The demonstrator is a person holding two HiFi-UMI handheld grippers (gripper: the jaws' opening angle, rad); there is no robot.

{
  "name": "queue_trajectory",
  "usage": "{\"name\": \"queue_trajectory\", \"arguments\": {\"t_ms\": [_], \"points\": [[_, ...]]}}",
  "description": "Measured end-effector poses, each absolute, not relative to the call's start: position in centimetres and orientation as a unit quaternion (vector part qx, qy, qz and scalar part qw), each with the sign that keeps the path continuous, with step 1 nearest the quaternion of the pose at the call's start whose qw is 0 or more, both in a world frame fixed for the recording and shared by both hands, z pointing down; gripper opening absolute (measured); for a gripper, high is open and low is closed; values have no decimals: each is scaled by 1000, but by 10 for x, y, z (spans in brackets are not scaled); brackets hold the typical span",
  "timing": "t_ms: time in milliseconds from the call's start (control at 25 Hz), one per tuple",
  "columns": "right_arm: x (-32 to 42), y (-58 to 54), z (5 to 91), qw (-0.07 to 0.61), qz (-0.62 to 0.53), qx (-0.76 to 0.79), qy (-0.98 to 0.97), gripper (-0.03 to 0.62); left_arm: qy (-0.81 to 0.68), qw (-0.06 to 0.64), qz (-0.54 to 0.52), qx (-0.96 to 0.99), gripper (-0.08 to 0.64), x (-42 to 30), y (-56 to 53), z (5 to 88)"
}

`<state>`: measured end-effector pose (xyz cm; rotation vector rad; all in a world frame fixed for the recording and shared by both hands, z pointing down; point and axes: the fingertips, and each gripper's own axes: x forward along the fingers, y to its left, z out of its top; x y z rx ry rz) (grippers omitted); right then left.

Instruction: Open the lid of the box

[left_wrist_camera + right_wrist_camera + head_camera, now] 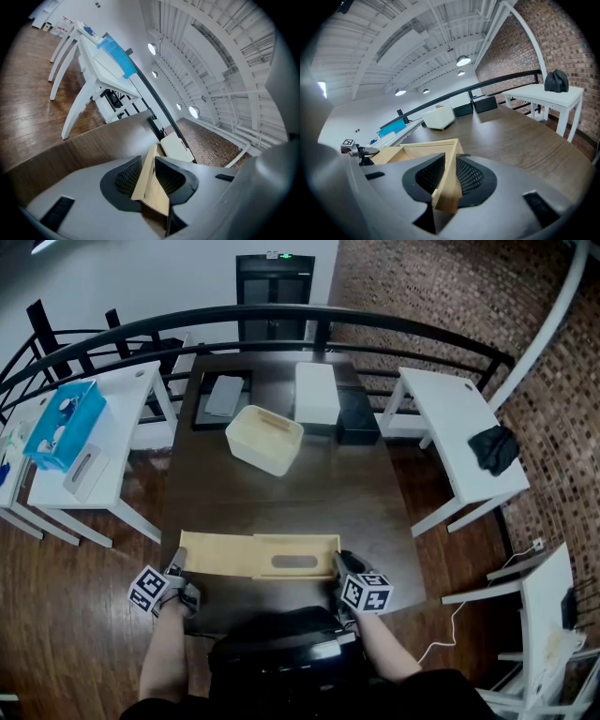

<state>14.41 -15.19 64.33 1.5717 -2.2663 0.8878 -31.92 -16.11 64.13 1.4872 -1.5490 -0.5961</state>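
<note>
My left gripper [178,570] pinches the left end of the wooden lid [246,553], its pads only narrowly apart with the wood between them. My right gripper [339,568] clamps the right end the same way. The lid is at the near edge of the dark table [337,493], its long axis running left to right and its slot [294,562] toward the right end. Bare tabletop separates it from the open cream box [264,439] standing mid-table, well apart. Farther off are a white box [317,392], a black box [357,420] and a dark tray [221,399].
</note>
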Motion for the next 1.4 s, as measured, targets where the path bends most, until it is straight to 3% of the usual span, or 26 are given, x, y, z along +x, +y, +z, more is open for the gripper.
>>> {"name": "queue_trajectory", "arguments": {"t_ms": [80, 160, 280, 400, 560, 680, 720, 760, 880, 1120, 1400], "points": [[144, -152, 643, 119, 303, 538, -778, 77, -628, 432, -244, 600, 93, -322, -161, 637], [146, -152, 642, 115, 302, 539, -778, 77, -628, 424, -251, 602, 188, -324, -160, 632], [151, -153, 632, 99, 299, 544, -778, 77, -635, 411, -248, 605, 190, -328, -158, 627], [163, -155, 617, 77, 295, 559, -771, 77, -652, 395, -227, 606, 268, -334, -154, 626], [197, -156, 592, 29, 274, 584, -764, 77, -690, 313, -217, 616, 267, -350, -143, 589], [211, -156, 547, 8, 233, 597, -768, 77, -676, 223, -186, 677, 205, -333, -144, 544], [215, -156, 535, 8, 215, 602, -769, 69, -663, 193, -176, 701, 166, -321, -145, 526], [219, -155, 524, 12, 195, 607, -770, 13, -647, 166, -167, 725, 134, -308, -145, 508], [225, -151, 497, 18, 146, 615, -775, 3, -593, 110, -149, 784, 6, -261, -145, 467], [217, -144, 463, -27, 125, 589, -798, 2, -548, 80, -148, 819, 0, -211, -147, 430], [209, -145, 460, -29, 143, 576, -805, 0, -544, 70, -132, 826, 0, -201, -140, 427]]}}
